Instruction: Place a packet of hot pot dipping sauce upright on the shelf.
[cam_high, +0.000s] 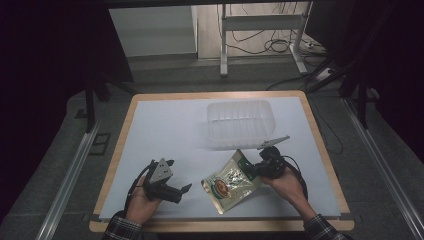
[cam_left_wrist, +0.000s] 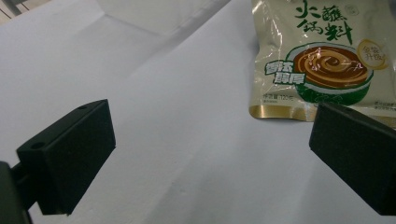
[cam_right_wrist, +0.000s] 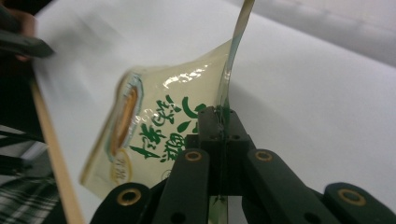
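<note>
A cream and green sauce packet printed with a bowl picture lies on the white table sheet at the front middle. My right gripper is shut on the packet's top edge, and in the right gripper view the pads pinch the thin seam of the packet, which bends upward. My left gripper rests open on the sheet at the front left, held in a hand. In the left gripper view its jaws stand wide apart with bare sheet between them and the packet lies ahead to the right.
A clear plastic tub stands on the sheet behind the packet. The table's wooden edge runs along the front. Metal rails flank the table, and a desk frame with cables stands beyond it.
</note>
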